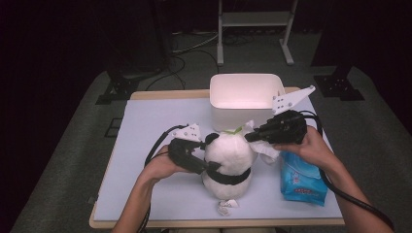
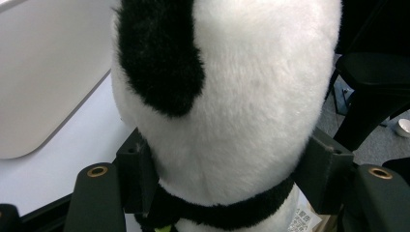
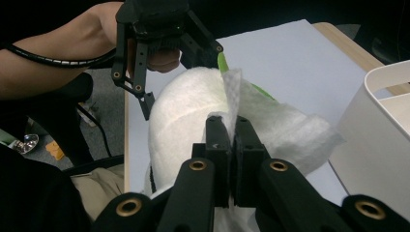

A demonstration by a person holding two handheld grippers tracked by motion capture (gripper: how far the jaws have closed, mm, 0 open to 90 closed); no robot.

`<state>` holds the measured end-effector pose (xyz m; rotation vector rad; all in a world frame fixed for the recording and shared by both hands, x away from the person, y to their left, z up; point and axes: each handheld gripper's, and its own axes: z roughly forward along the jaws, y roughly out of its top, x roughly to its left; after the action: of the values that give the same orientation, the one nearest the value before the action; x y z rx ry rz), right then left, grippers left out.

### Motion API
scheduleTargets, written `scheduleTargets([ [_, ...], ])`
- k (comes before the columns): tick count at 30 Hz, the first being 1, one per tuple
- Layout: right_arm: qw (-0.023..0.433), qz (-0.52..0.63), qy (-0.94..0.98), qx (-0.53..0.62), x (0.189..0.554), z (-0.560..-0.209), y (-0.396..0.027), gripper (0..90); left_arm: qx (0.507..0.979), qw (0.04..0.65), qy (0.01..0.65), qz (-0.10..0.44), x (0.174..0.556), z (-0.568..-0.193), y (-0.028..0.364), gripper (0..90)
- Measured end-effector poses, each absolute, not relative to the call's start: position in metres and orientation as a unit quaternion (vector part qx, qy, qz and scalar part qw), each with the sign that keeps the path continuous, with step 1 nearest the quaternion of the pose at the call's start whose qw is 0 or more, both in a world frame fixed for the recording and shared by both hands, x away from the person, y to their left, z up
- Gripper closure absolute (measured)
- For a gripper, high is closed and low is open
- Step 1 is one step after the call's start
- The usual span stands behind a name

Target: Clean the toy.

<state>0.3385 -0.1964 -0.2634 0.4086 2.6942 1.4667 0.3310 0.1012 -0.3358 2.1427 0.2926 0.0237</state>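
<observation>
Left gripper (image 1: pixel 212 167) clamps the panda toy (image 1: pixel 228 160) steady; right gripper (image 1: pixel 248 137) pinches a wipe (image 3: pixel 285 125) against its head — wiping stroke next, I'd say.

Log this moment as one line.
left claw: shut on panda plush | right claw: shut on wipe against plush | white bin behind

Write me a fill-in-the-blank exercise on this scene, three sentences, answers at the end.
1. The left tool is clamped on the ____ toy's neck.
2. The right tool pinches a white ____ against the plush toy.
3. The blue pack lies on the table under the person's ____ forearm.

Answers: panda; wipe; right
</observation>
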Motion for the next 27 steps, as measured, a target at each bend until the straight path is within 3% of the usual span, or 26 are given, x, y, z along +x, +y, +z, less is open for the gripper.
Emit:
scheduleTargets([
  [16, 0.025, 0.472, 0.869, 0.149, 0.335, -0.273, -0.214, 86.9, 0.872, 0.476, 0.115, 0.009, 0.332, -0.335, 0.094, 33.9],
  [27, 0.039, 0.448, 0.887, 0.104, 0.335, -0.249, -0.174, 86.9, 0.878, 0.468, 0.102, 0.011, 0.331, -0.331, 0.080, 33.9],
])
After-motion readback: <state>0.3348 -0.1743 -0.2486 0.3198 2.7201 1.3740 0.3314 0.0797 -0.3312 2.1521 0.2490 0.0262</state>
